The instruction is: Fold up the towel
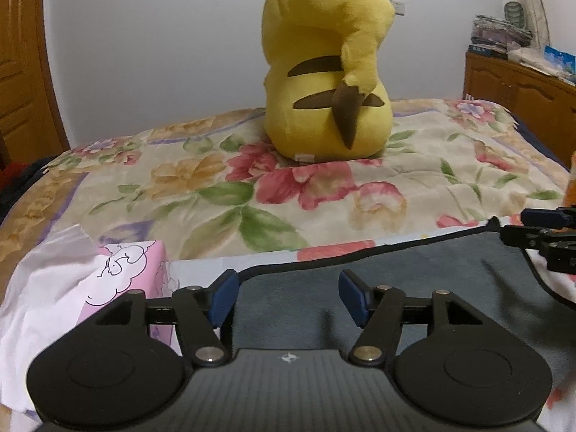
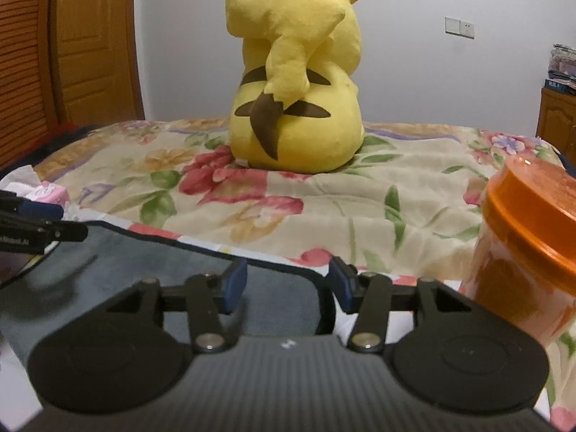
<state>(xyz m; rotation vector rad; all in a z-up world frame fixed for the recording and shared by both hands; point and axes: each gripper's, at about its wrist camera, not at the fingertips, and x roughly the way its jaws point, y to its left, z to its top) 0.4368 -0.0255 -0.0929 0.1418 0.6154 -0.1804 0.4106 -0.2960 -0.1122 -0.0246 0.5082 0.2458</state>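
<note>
A dark grey towel [image 1: 414,273] with a black hem lies flat on the flowered bedspread, near the bed's front edge. My left gripper [image 1: 288,297] is open just above the towel's left part, jaws wide apart and empty. My right gripper [image 2: 286,286] is open over the towel's [image 2: 151,270] far right corner, with that corner showing between its jaws. Each gripper shows at the edge of the other's view: the right one in the left wrist view [image 1: 540,234], the left one in the right wrist view [image 2: 36,223].
A big yellow plush toy [image 1: 324,82] sits mid-bed behind the towel. A pink tissue pack [image 1: 133,270] and white plastic lie left of the towel. An orange-lidded jar [image 2: 525,244] stands right of it. A wooden cabinet [image 1: 522,97] is at far right.
</note>
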